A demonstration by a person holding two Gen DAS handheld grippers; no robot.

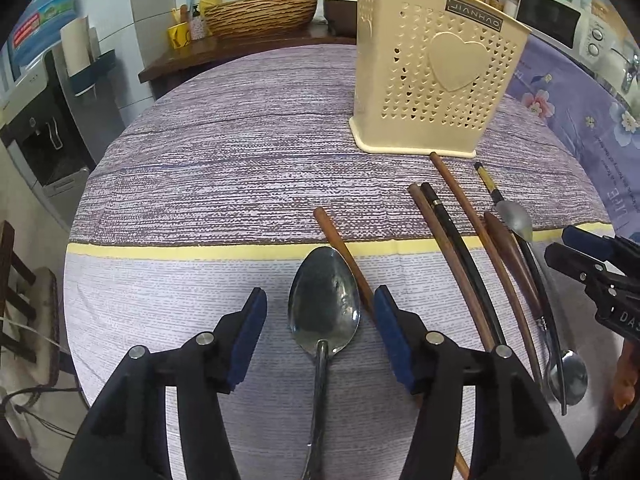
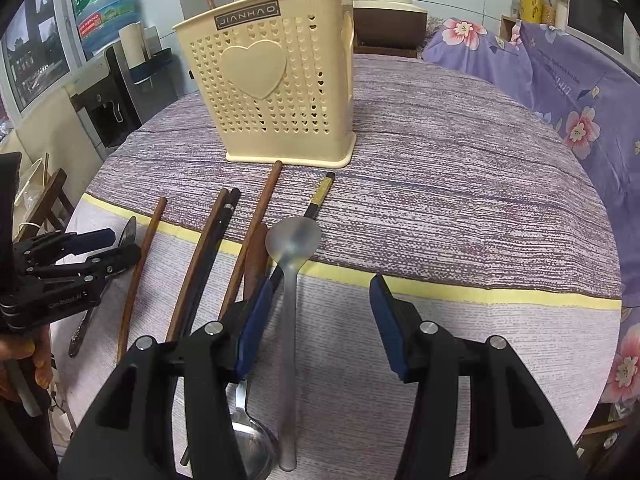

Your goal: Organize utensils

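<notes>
A cream perforated utensil holder (image 1: 432, 80) (image 2: 276, 96) stands upright at the back of the table with chopsticks sticking out of it. My left gripper (image 1: 320, 336) is open over a large steel spoon (image 1: 326, 300) that lies between its fingers. My right gripper (image 2: 320, 320) is open over a matte grey spoon (image 2: 292, 248). Several brown and black chopsticks (image 1: 460, 260) (image 2: 208, 256) lie between the two spoons. Another steel spoon (image 2: 248, 444) lies bowl-down beneath the right gripper's left finger. The left gripper also shows at the left of the right wrist view (image 2: 100, 248).
The table wears a purple striped cloth (image 1: 240, 160) with a yellow band. A floral purple cover (image 2: 560, 88) lies to the right. A water dispenser (image 1: 44, 128), a wicker basket (image 1: 260, 12) and a wooden chair (image 1: 16, 280) stand beyond the table's edge.
</notes>
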